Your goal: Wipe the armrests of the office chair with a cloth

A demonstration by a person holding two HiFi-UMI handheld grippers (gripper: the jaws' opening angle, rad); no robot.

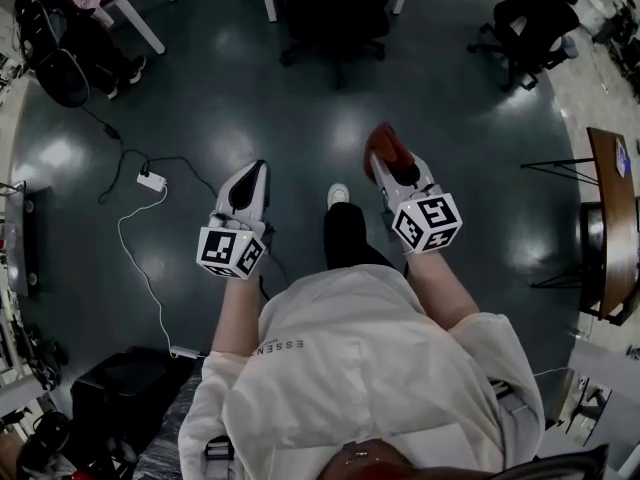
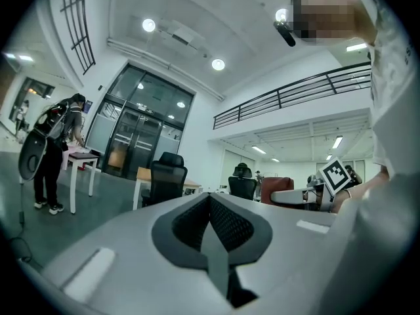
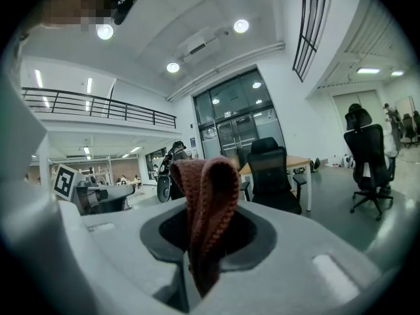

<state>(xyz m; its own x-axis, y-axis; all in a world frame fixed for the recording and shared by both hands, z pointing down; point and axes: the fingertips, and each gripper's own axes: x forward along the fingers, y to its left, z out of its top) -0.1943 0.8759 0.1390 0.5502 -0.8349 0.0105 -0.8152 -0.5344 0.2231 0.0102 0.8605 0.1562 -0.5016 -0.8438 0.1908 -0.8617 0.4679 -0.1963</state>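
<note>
A black office chair [image 1: 335, 13] stands ahead of me at the top centre of the head view, by a white desk; it also shows as the office chair [image 3: 272, 172] in the right gripper view and the office chair [image 2: 164, 179] in the left gripper view. My right gripper [image 1: 383, 154] is shut on a folded reddish-brown cloth [image 3: 207, 205], which sticks up out of the jaws. My left gripper [image 1: 251, 183] is shut with nothing in it. Both grippers are held low in front of my body, well short of the chair.
A white power strip [image 1: 151, 181] with cables lies on the dark floor at left. Another person [image 1: 70, 38] with a backpack stands at the far left by a white table. A second black chair [image 1: 525, 33] is at upper right; a wooden table edge [image 1: 612, 218] at right.
</note>
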